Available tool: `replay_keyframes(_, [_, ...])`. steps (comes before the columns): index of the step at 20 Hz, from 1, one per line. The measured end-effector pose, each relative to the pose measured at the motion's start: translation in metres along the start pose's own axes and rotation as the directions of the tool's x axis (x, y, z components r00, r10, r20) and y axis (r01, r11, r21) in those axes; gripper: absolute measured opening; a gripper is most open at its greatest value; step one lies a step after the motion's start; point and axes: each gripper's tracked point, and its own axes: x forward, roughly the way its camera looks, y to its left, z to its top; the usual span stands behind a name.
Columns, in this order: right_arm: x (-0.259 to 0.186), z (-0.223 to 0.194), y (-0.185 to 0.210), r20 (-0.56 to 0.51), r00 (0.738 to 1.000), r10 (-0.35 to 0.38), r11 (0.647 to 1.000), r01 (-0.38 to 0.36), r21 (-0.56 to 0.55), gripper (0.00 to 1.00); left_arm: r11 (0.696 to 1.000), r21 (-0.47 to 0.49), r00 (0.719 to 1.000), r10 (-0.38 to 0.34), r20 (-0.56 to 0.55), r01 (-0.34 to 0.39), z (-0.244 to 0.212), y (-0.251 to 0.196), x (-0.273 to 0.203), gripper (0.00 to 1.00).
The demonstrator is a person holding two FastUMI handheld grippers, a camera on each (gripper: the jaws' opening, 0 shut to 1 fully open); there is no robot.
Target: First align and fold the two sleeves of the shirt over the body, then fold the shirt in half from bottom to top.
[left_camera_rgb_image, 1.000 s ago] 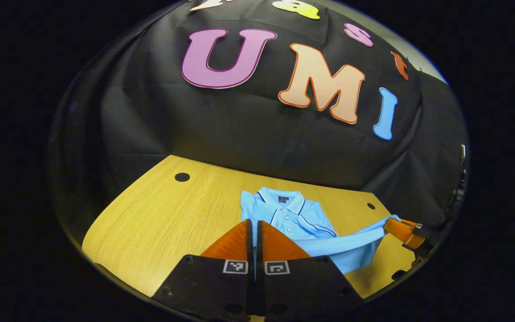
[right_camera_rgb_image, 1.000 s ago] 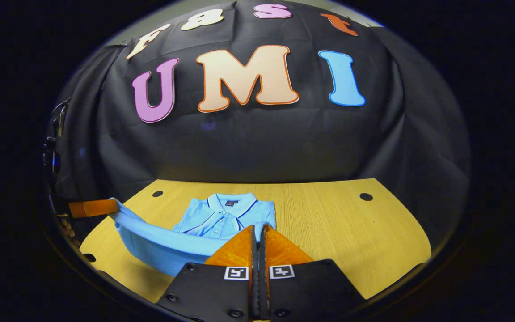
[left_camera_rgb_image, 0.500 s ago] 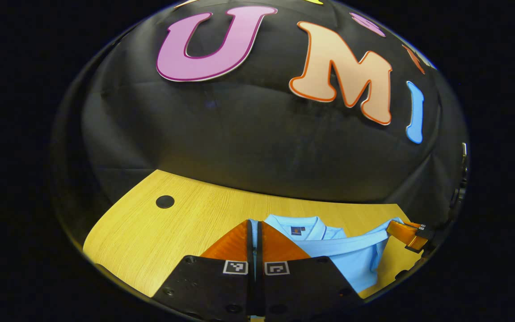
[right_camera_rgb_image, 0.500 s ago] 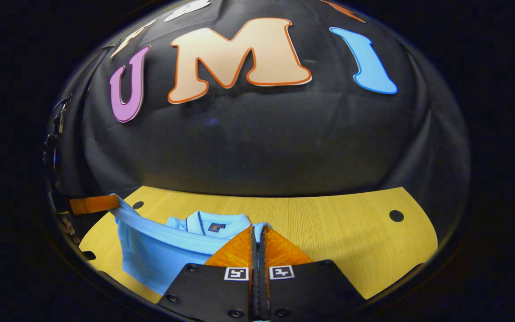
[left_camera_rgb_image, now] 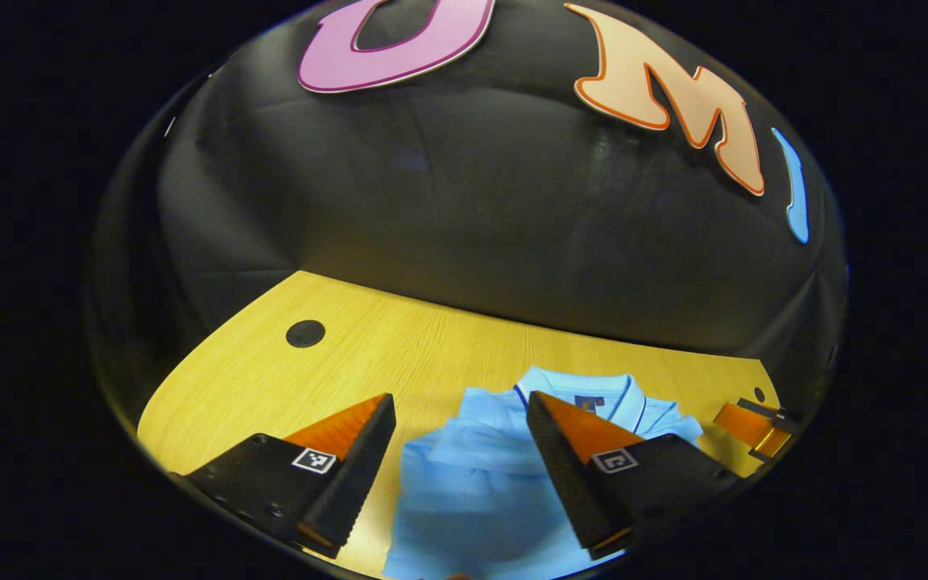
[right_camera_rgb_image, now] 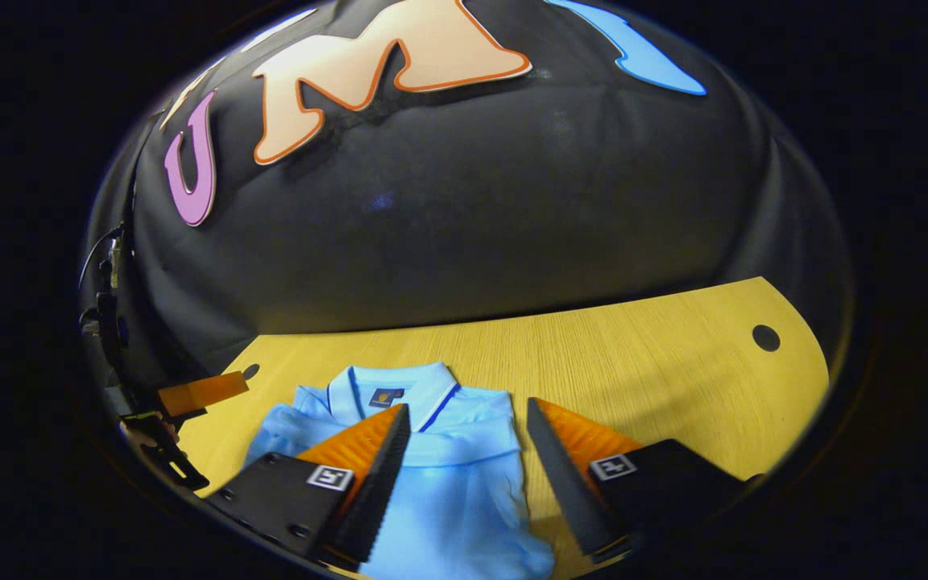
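Light-blue shirt (left_camera_rgb_image: 480, 475) lies folded on the wooden table (left_camera_rgb_image: 271, 379) at lower centre of both views, so I should lift straight clear without snagging the top layer, my left gripper (left_camera_rgb_image: 460, 459) and right gripper (right_camera_rgb_image: 464, 475) both spread wide, empty, angled down over it.

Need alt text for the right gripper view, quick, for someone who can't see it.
The right tool hangs open over a folded light blue shirt on the wooden table, collar at the far end. The left tool sits near the table's left edge.
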Motion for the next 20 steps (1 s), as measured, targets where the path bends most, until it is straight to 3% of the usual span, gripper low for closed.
replay_keyframes(1, [-0.013, -0.001, 0.0, 0.007, 1.0, -0.004, 1.0, 0.004, -0.008, 0.98, 1.0, -0.006, 1.0, 0.0, -0.003, 0.0, -0.005, 0.002, -0.005, 0.95])
replay_keyframes(2, [-0.024, -0.003, -0.002, 0.012, 1.0, -0.01, 1.0, 0.01, -0.015, 0.95, 1.0, -0.013, 1.0, -0.007, -0.004, 0.007, -0.006, 0.002, -0.016, 0.96])
replay_keyframes(10, [-0.16, -0.028, 0.024, 0.035, 0.999, -0.036, 0.999, 0.036, -0.011, 0.98, 0.995, 0.025, 0.995, -0.093, -0.035, 0.094, -0.031, 0.003, -0.142, 0.96])
replay_keyframes(11, [-0.177, -0.031, 0.031, 0.037, 0.999, -0.036, 0.999, 0.036, -0.001, 0.94, 0.994, 0.017, 0.994, -0.11, -0.027, 0.111, -0.03, 0.003, -0.161, 0.96])
replay_keyframes(13, [-0.209, -0.037, 0.042, 0.046, 0.998, -0.039, 0.999, 0.038, 0.021, 0.98, 0.99, 0.009, 0.989, -0.142, -0.041, 0.142, -0.035, 0.001, -0.194, 0.96])
replay_keyframes(14, [-0.223, -0.041, 0.047, 0.05, 0.998, -0.042, 0.999, 0.041, 0.032, 0.94, 0.988, 0.016, 0.987, -0.156, -0.045, 0.157, -0.038, 0.002, -0.208, 0.96])
replay_keyframes(15, [-0.236, -0.045, 0.051, 0.046, 0.998, -0.044, 0.998, 0.043, 0.042, 0.98, 0.986, 0.029, 0.986, -0.163, -0.042, 0.165, -0.041, 0.007, -0.22, 0.96])
replay_keyframes(17, [-0.258, -0.049, 0.059, 0.059, 0.997, -0.054, 0.997, 0.05, 0.064, 0.93, 0.984, 0.054, 0.984, -0.168, -0.067, 0.172, -0.054, 0.015, -0.241, 0.95])
replay_keyframes(18, [-0.269, -0.048, 0.063, 0.076, 0.995, -0.06, 0.996, 0.054, 0.069, 0.98, 0.982, 0.054, 0.981, -0.177, -0.085, 0.182, -0.06, 0.018, -0.251, 0.96])
replay_keyframes(20, [-0.286, -0.05, 0.063, 0.103, 0.991, -0.087, 0.995, 0.08, 0.066, 0.98, 0.977, 0.021, 0.973, -0.209, -0.094, 0.212, -0.065, 0.017, -0.263, 0.96])
